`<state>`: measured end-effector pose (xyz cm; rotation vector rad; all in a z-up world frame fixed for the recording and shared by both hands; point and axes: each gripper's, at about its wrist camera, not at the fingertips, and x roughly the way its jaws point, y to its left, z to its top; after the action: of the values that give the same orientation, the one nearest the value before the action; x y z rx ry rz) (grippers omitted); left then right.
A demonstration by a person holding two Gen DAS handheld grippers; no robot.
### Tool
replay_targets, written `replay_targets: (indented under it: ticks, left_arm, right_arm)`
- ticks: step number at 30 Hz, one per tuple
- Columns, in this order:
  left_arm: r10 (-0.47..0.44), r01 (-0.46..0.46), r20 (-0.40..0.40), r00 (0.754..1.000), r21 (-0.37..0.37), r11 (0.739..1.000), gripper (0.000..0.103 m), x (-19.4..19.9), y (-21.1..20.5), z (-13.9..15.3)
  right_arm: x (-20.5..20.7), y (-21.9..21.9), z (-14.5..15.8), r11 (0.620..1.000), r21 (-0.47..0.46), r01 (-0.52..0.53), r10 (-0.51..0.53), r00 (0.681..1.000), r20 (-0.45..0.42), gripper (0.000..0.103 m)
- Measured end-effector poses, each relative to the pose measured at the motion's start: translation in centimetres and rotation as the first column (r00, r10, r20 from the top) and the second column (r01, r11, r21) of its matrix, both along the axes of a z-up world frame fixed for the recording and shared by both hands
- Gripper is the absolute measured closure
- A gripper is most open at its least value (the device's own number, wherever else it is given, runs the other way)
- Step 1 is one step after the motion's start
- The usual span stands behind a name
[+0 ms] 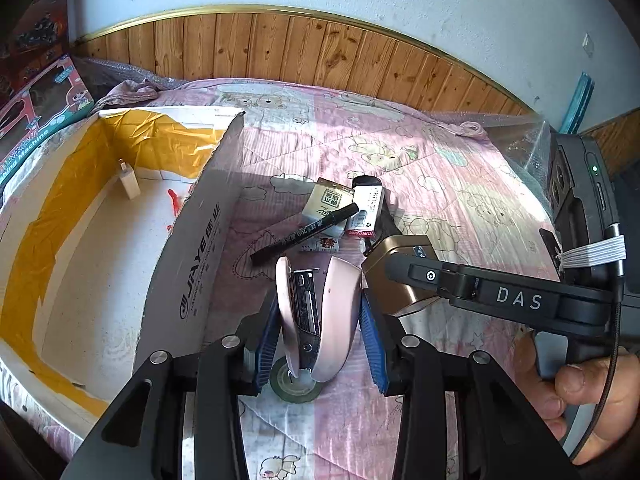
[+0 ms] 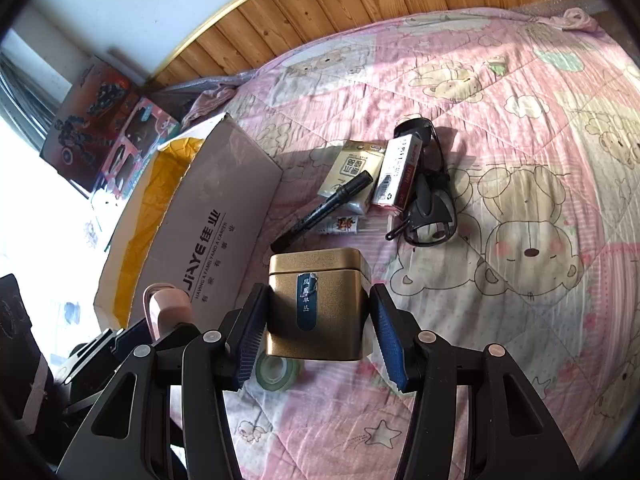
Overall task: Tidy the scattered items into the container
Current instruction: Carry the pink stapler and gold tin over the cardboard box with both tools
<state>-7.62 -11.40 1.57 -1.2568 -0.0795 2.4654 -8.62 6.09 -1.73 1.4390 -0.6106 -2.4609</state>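
Both grippers are holding items beside the box.

The left gripper is pinching a pink stapler; the right gripper is squeezing a gold tin. A marker, packets and glasses are lying mid-quilt.

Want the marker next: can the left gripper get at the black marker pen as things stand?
Probably not yet. The left gripper is shut on the pink stapler, so it has no free jaws. The black marker pen itself lies uncovered just ahead, resting across the tissue pack.
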Motion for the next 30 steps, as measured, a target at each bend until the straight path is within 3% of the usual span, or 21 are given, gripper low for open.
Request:
replay_targets:
  ticks: [13, 30]
  left_arm:
    - [-0.002, 0.002, -0.014, 1.0, 0.006, 1.0, 0.063, 2.3, -0.9, 1.7]
    - [0.006, -0.003, -0.041, 0.999, 0.082, 0.997, 0.063, 4.9, -3.6, 3.8]
  right_arm:
    - [4.1, -0.6, 1.4, 0.999, 0.026, 0.04, -0.039, 0.999, -0.016, 0.049]
    - [8.8, -3.0, 3.3, 0.998, 0.053, 0.039, -0.037, 0.999, -0.03, 0.049]
